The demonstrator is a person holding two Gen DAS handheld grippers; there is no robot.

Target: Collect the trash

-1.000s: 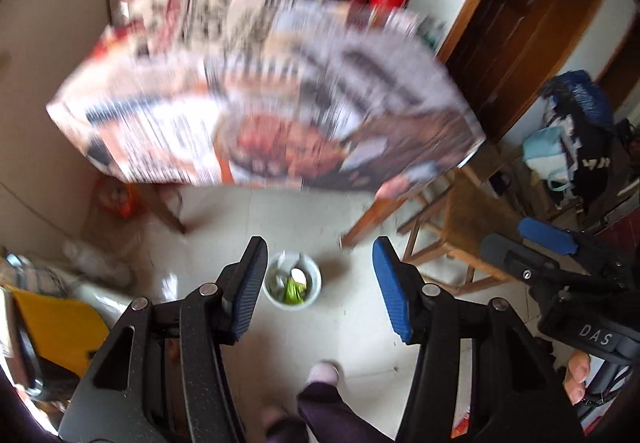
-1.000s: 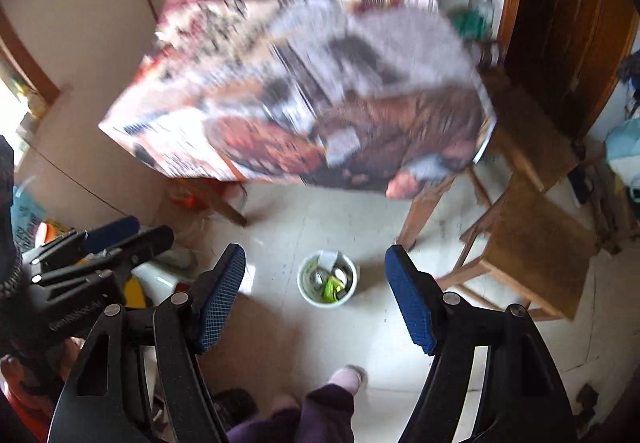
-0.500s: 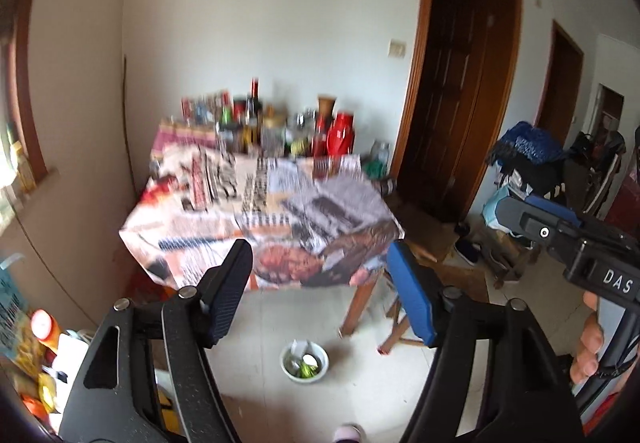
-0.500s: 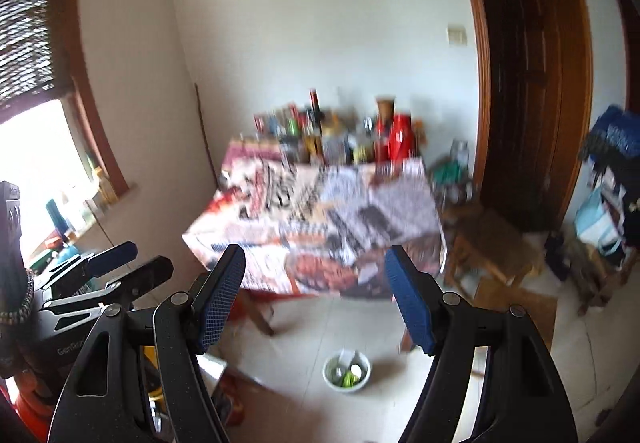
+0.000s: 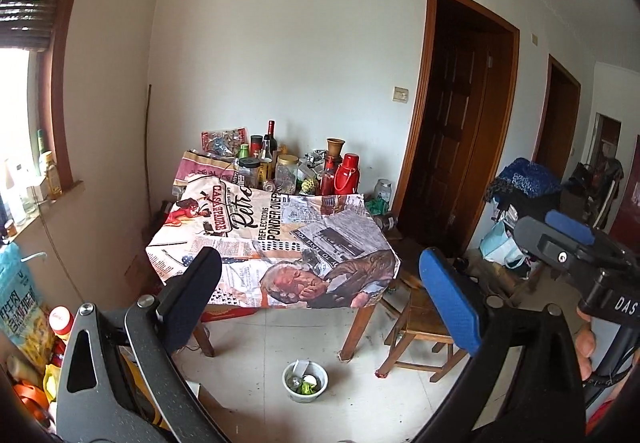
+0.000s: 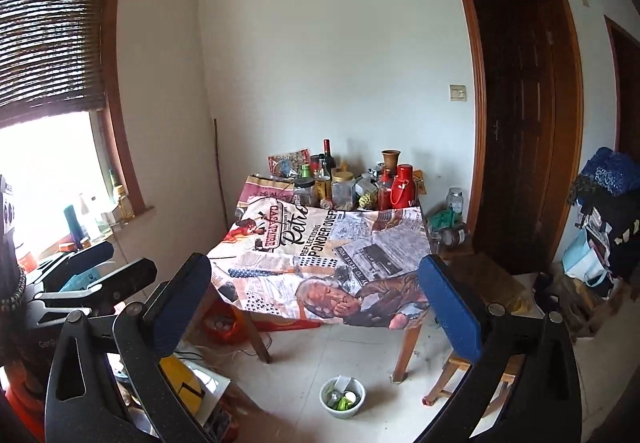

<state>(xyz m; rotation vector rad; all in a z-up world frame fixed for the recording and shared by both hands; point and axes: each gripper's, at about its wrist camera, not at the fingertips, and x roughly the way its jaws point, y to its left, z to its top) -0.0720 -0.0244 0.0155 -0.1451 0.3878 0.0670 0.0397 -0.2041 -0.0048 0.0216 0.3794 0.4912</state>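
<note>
Both our left gripper and right gripper jaws are opening, nothing between them. The white round bowl of trash sits at six o'clock on the floor; we judge collecting finished or paused.

The left hand-held gripper was opening, with nothing between its jaws. Beyond it stood the counter under a printed cloth, with bottles and jars crowded at its far edge. A white bowl holding trash sat on the tiled floor near a counter leg. The right hand-held gripper appeared at the right edge, beside a wooden chair.
</note>
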